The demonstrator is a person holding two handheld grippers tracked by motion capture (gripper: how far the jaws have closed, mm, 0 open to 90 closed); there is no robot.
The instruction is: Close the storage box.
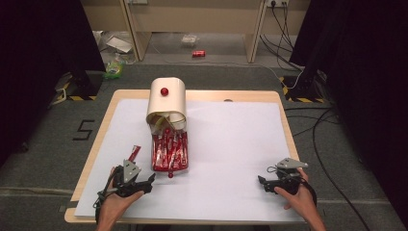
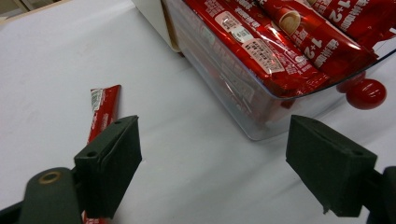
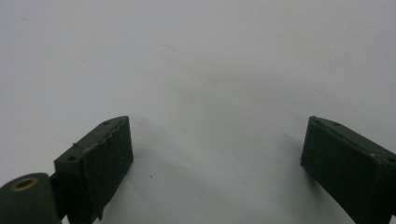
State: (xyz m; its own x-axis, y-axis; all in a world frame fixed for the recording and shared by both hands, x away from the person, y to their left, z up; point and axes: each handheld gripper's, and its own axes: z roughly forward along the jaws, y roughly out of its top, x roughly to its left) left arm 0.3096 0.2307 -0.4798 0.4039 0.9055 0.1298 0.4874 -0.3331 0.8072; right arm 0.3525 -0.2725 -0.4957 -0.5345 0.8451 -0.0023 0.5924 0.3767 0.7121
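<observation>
A cream cabinet-like box [image 1: 166, 101] with a red knob [image 1: 164, 91] stands at the back of the white sheet. Its clear drawer [image 1: 170, 151] is pulled out toward me and holds several red snack sticks [image 2: 261, 37]; a red knob [image 2: 366, 93] sticks out of the drawer's front. One loose red stick [image 1: 134, 153] [image 2: 102, 112] lies on the sheet left of the drawer. My left gripper [image 1: 150, 182] [image 2: 215, 163] rests open just in front of the drawer, holding nothing. My right gripper [image 1: 262, 183] [image 3: 215, 154] rests open on the bare sheet at the right, holding nothing.
The white sheet [image 1: 231, 144] covers a wooden table [image 1: 284, 108]. Beyond the table lie cables [image 1: 281, 33], a red can [image 1: 198, 54] and packets [image 1: 115, 65] on the floor, with a wooden shelf unit behind.
</observation>
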